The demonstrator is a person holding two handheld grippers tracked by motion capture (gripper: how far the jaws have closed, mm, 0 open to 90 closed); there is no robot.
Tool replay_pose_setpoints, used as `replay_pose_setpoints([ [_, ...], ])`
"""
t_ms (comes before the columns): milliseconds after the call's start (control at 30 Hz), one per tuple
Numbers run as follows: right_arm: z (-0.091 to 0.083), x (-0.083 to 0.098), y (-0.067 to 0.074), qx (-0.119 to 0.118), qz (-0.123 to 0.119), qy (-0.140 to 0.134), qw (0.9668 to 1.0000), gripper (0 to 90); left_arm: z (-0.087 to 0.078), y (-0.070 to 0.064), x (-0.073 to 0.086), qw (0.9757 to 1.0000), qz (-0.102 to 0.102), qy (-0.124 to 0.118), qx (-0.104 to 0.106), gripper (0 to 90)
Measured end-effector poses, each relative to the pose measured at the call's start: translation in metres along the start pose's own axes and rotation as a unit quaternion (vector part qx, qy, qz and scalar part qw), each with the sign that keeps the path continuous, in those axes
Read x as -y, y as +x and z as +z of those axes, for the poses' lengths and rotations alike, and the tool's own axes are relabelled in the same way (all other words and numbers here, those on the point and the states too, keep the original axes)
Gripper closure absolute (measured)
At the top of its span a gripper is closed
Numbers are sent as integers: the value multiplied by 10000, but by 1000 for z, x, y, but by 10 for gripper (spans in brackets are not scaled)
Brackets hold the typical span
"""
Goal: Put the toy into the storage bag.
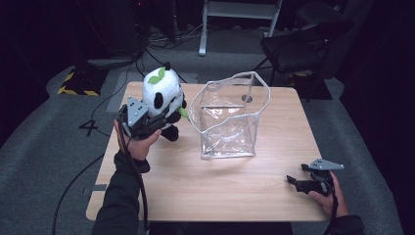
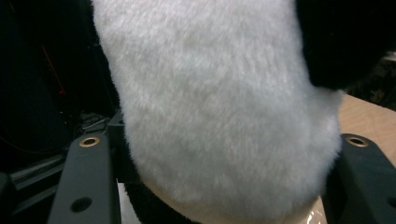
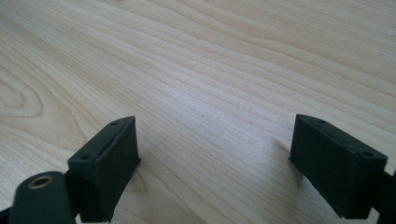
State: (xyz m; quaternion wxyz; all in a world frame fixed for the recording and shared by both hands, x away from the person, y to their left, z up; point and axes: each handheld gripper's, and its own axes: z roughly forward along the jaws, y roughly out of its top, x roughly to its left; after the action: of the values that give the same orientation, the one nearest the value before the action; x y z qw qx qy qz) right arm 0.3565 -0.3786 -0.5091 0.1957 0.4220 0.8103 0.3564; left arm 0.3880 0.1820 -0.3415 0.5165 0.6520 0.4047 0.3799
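A black-and-white panda plush (image 1: pixel 164 95) with a green leaf on its head stands upright on the left part of the wooden table (image 1: pixel 205 191). My left gripper (image 1: pixel 147 122) is at its near left side. In the left gripper view the white fur (image 2: pixel 219 107) bulges between the two jaws, which press on it from both sides. A clear plastic bag (image 1: pixel 227 117) with a white rim stands open at the table's middle, just right of the panda. My right gripper (image 1: pixel 298 182) rests low near the front right corner, open, with bare wood (image 3: pixel 215 93) between its fingers.
A dark chair (image 1: pixel 303 44) and a white desk frame (image 1: pixel 235 19) stand beyond the table's far edge. Cables and a yellow-black striped block (image 1: pixel 78 83) lie on the grey floor at the left. Bare wood lies between the bag and the front edge.
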Motion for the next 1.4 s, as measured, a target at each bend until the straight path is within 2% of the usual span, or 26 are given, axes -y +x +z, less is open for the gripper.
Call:
replay_pose_setpoints([
  [167,0,0,0,-5,-1,-2,10000,153,3,-3,-11,10000,83,-30,-20,369],
  [367,0,0,0,-2,-3,0,10000,153,2,-3,-19,9999,24,-108,-80,369],
  [600,0,0,0,-1,-3,1,10000,153,-4,1,-39,9994,11,-322,-119,369],
  [833,0,0,0,0,-1,1,10000,153,-8,-3,-52,9989,96,-454,-86,369],
  [933,0,0,0,4,14,2,10000,153,-8,-4,-60,9987,183,-452,-142,368],
  [1067,0,0,0,7,13,5,10000,153,-7,-5,-65,9986,136,-502,-99,369],
  [1400,0,0,0,5,14,3,10000,153,-8,-15,-79,9978,250,-613,28,368],
])
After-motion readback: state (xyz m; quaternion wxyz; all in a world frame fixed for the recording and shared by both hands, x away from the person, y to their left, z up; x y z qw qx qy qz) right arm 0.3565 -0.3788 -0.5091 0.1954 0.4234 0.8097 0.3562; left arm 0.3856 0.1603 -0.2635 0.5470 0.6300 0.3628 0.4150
